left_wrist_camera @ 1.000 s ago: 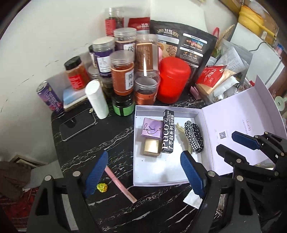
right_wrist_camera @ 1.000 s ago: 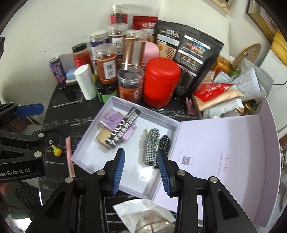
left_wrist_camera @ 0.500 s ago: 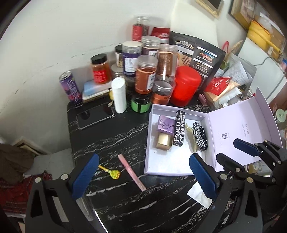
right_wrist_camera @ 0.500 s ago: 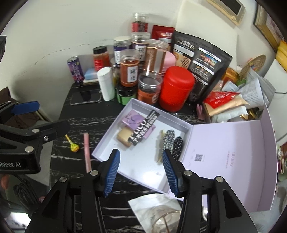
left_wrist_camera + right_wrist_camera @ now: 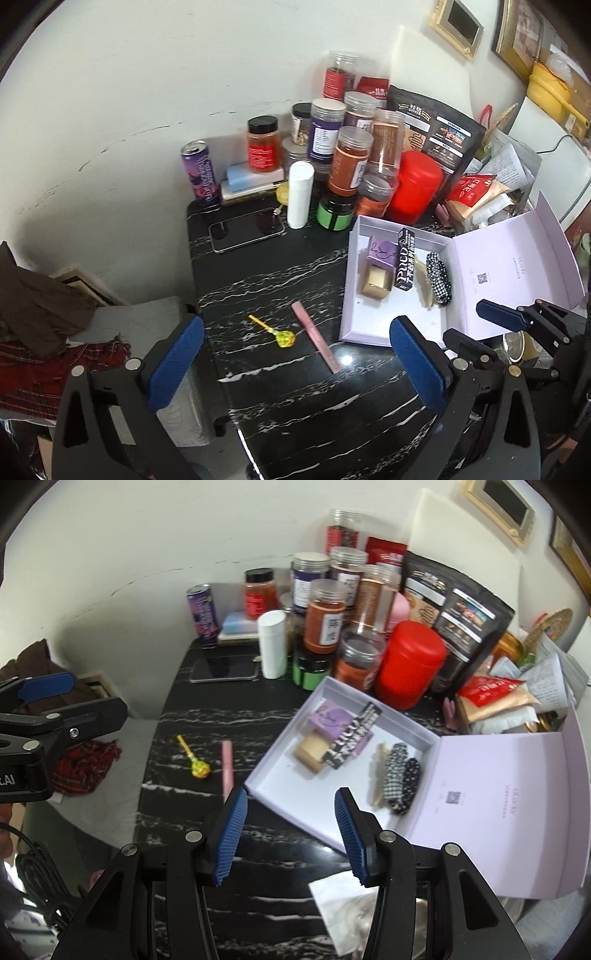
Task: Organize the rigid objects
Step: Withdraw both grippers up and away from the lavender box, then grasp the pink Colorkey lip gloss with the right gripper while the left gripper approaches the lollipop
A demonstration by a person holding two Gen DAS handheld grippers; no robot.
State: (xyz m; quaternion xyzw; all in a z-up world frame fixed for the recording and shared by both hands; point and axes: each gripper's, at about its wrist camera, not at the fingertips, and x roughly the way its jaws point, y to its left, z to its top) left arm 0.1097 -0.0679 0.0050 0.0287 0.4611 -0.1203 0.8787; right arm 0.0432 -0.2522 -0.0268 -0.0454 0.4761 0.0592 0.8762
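An open lilac box lies on the black marble table. It holds a purple carton, a gold carton, a black Puco carton and a checkered hair clip. Left of the box lie a pink stick and a yellow lollipop. My left gripper hangs wide open above the table's near part, just short of those two. My right gripper is open and holds nothing, over the near corner of the box. The pink stick and lollipop lie to its left.
Spice jars, a red canister, a white tube, a purple can and snack bags crowd the back of the table. A phone lies flat at back left. Clothes lie beyond the left edge.
Both grippers drew back from the box, so more of the table shows. The left jaws spread wider and the right jaws opened somewhat. Nothing on the table moved.
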